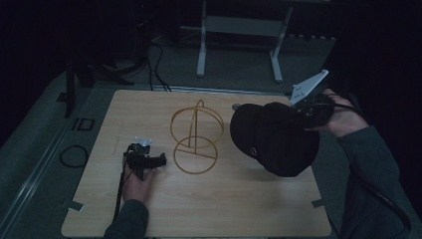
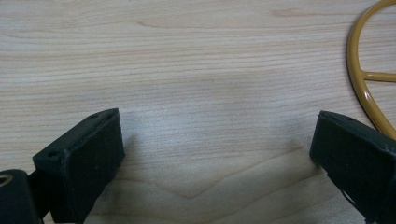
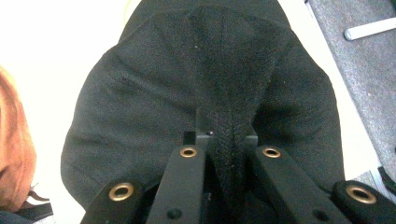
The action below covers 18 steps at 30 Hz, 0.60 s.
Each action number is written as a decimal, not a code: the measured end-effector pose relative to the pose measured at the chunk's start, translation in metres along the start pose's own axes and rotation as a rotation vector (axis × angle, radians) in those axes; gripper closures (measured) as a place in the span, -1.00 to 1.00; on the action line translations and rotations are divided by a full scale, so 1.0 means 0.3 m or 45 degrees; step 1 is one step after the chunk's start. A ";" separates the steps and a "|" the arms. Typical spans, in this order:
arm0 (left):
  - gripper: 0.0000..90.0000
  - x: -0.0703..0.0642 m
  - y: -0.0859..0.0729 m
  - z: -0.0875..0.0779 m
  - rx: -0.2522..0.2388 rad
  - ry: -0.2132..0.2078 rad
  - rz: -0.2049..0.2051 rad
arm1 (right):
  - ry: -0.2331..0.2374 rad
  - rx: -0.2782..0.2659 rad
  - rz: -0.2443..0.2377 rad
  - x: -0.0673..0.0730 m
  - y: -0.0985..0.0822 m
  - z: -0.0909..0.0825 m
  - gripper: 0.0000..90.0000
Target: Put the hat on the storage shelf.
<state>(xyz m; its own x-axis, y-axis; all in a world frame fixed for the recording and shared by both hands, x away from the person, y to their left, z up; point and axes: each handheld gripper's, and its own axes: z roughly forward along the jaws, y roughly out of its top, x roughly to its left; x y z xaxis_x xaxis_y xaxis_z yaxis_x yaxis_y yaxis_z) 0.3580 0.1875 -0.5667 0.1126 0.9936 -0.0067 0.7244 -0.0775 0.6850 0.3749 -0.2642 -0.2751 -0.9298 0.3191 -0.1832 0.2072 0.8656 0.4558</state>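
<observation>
A black cap hangs lifted above the right side of the wooden table, its brim pointing left. My right gripper is shut on a fold of the cap's cloth at the back; in the right gripper view that pinched fold sits between the two jaws, with the cap's crown spreading beyond. A yellow wire stand of rings stands at the table's middle. My left gripper rests on the table just left of the stand, open, with bare wood between its jaws and a yellow ring at the right edge.
A small round dark object lies on the table behind the cap. Beyond the far edge stand the white legs of a frame on grey floor. Cables lie on the floor at the left. The front of the table is bare wood.
</observation>
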 end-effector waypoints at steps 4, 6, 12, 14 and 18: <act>-0.94 0.000 0.000 0.000 0.001 0.000 0.001 | -0.001 -0.013 0.000 -0.004 0.014 -0.005 0.91; -0.94 -0.001 0.001 0.000 0.001 0.000 0.001 | -0.001 -0.020 -0.001 -0.007 0.023 -0.006 0.91; -0.94 -0.002 0.001 0.001 0.000 0.000 0.002 | 0.011 -0.023 -0.014 -0.005 0.055 -0.006 0.91; -0.94 -0.002 0.001 0.001 0.000 0.001 0.003 | 0.011 -0.026 -0.019 -0.004 0.066 -0.007 0.91; -0.94 -0.002 0.001 0.001 0.000 0.000 0.002 | 0.016 -0.039 -0.024 -0.006 0.085 -0.009 0.91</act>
<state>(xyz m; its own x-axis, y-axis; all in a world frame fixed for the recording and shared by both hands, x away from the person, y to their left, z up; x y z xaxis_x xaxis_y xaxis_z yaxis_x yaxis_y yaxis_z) 0.3582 0.1869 -0.5667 0.1141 0.9935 -0.0056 0.7243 -0.0793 0.6849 0.3809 -0.2438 -0.2608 -0.9374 0.2975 -0.1811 0.1803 0.8593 0.4786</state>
